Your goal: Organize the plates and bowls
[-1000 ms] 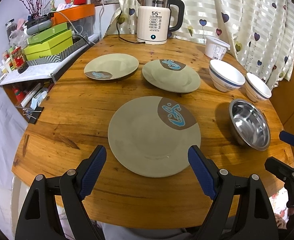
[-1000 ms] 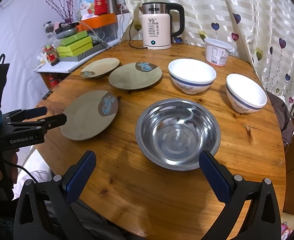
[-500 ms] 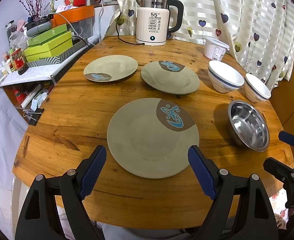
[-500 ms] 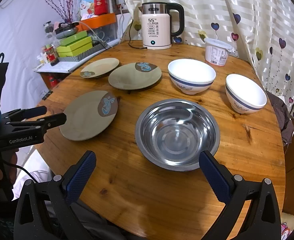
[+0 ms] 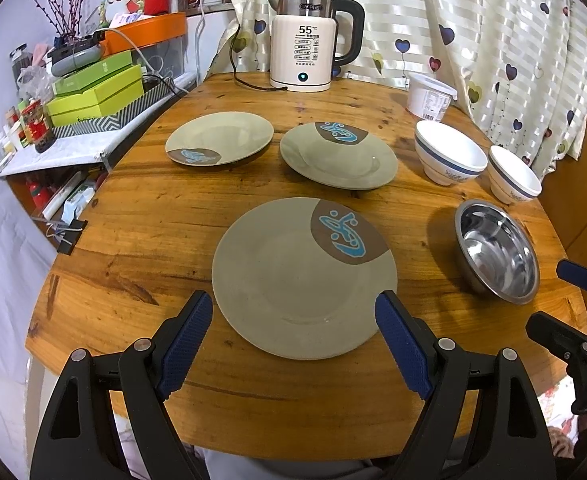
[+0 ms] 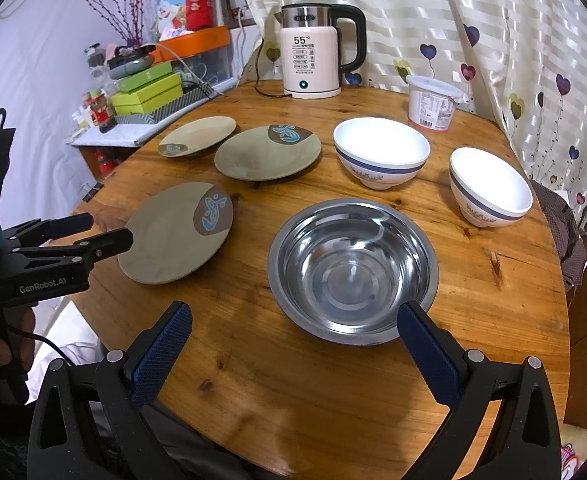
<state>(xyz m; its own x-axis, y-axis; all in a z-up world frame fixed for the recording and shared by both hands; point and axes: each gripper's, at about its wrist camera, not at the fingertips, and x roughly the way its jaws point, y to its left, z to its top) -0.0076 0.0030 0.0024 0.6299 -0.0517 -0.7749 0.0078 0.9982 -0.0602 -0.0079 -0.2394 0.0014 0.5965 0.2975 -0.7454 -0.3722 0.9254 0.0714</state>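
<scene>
Three grey-green plates with brown and blue marks lie on the round wooden table (image 5: 141, 232): a near plate (image 5: 297, 280) (image 6: 173, 236), a far-left plate (image 5: 219, 138) (image 6: 197, 136), a far-middle plate (image 5: 339, 156) (image 6: 267, 152). A steel bowl (image 5: 497, 252) (image 6: 353, 268) sits at the right. Two white bowls with blue bands stand behind it, one larger (image 5: 449, 156) (image 6: 381, 152), one further right (image 5: 513, 174) (image 6: 489, 186). My left gripper (image 5: 293, 344) is open and empty, its jaws either side of the near plate's front rim. My right gripper (image 6: 293, 356) is open and empty, just before the steel bowl.
A white electric kettle (image 5: 305, 52) with its cord stands at the back of the table. A white lidded tub (image 5: 429, 96) stands back right. A cluttered side shelf with green boxes (image 5: 93, 92) adjoins the table's left. Curtains hang behind.
The left gripper has eased slightly forward toward the near plate. The right gripper has barely moved. No dishes have moved.
</scene>
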